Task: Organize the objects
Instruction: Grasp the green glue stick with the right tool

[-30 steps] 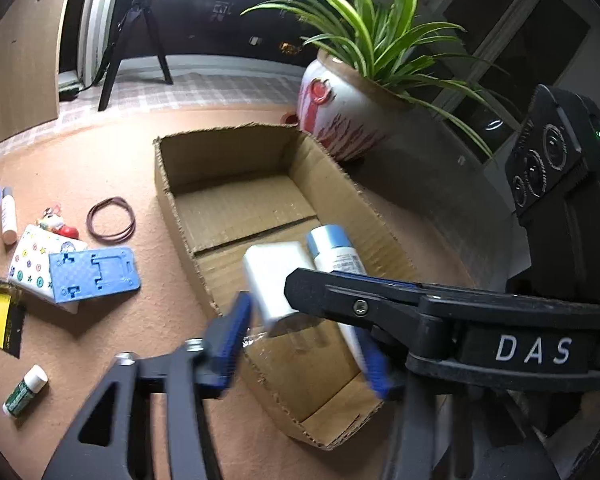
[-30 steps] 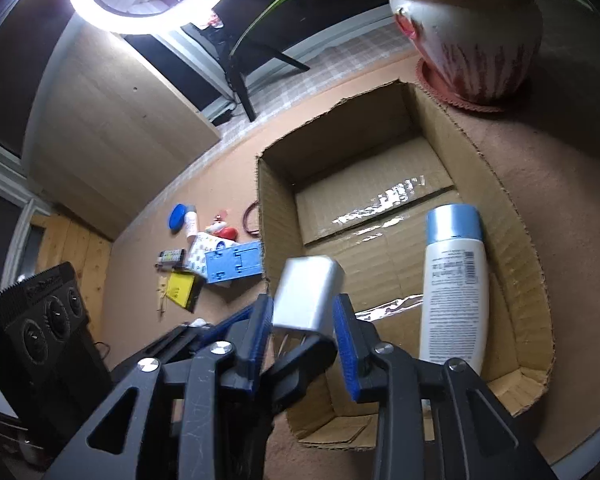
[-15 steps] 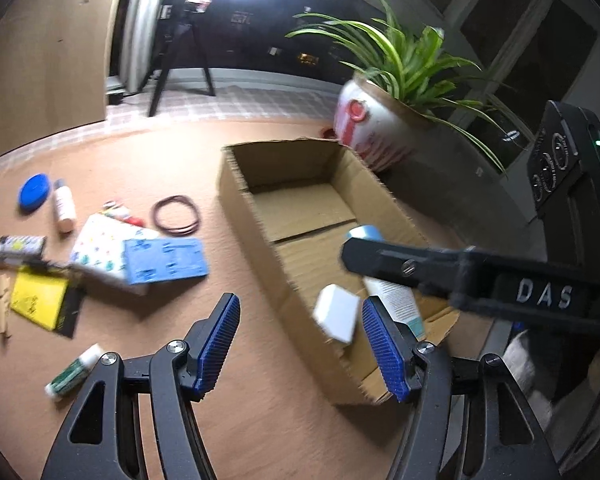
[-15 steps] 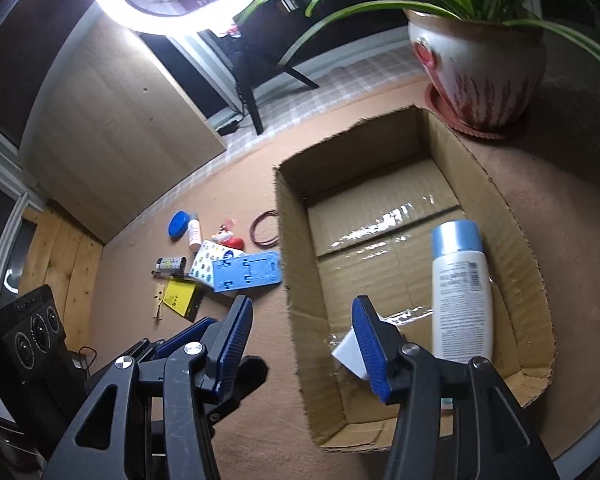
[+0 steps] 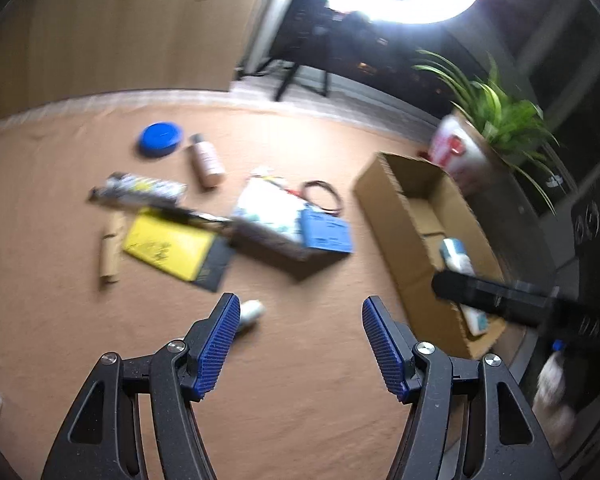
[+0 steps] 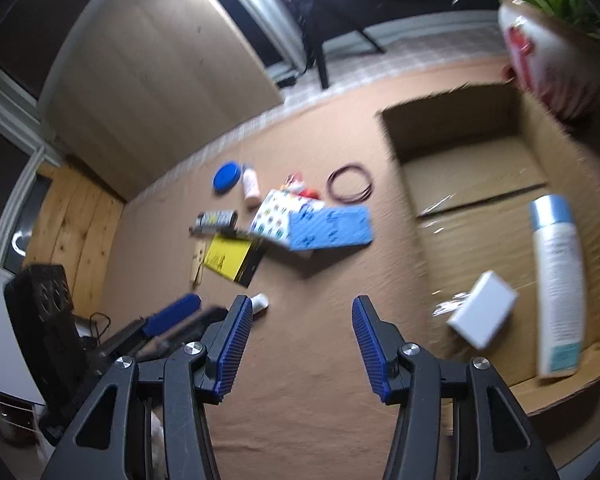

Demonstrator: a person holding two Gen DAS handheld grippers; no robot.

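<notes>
Sorting was only partly done: the cardboard box held just a white bottle with a blue cap and a small white box lying beside it, while most things were still out on the brown table. Left there were a blue lid, a pinkish bottle, a yellow packet, a patterned box with a blue plastic piece lying on it, a dark ring and a small tube. My left gripper was spread and empty over bare table, and my right gripper was likewise released with nothing between its jaws. A second earlier my right gripper had gripped the small white box above the carton; now both grippers had swung away toward the loose items.
</notes>
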